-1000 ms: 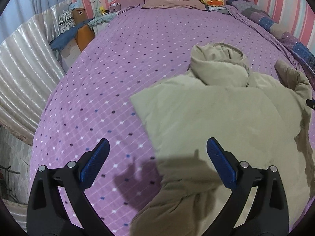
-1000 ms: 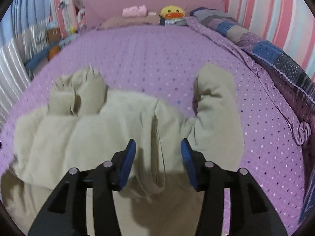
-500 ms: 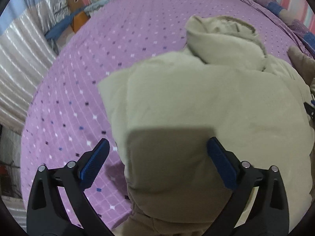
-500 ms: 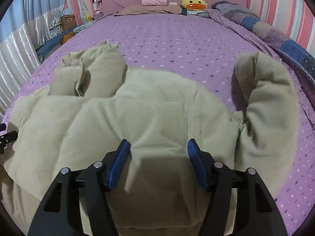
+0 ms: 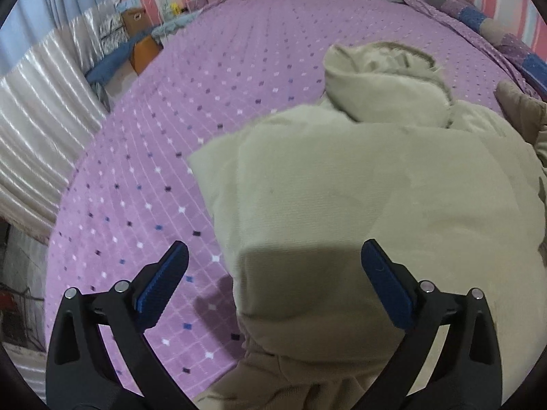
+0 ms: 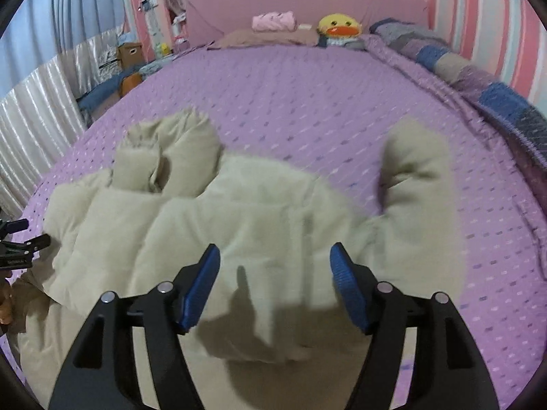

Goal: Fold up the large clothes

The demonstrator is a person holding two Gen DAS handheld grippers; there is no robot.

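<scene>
Lay spread across the near half of the purple diamond-dotted bedspread (image 6: 307, 95): 1 padded beige hooded jacket (image 5: 359, 188), seen from 2 wrist views. Bunched at the jacket's far edge, its hood (image 5: 383, 85), opening turned toward the pink headboard (image 6: 307, 3). Stuck out from the jacket's right side in the right wrist view, 1 puffy sleeve (image 6: 417, 171), bent back toward the headboard. Folded inward along the jacket's left edge in the left wrist view, a thick flap with a blunt corner resting on the bedspread.

Hovered over that left edge, the left gripper (image 5: 275, 287), blue pads (image 5: 160, 287) spread wide, cloth below them but nothing pinched. Hung over the jacket's near middle, the right gripper (image 6: 275, 287), jaws opening, pads clear of the fabric, nothing clamped between them.

Sat far beyond the jacket against the headboard: 1 yellow duck plush toy (image 6: 338, 27) and 1 pink folded cloth bundle (image 6: 273, 22). Ran along the bedspread's right side, a rolled blue-and-purple patchwork quilt (image 6: 478, 78).
</scene>
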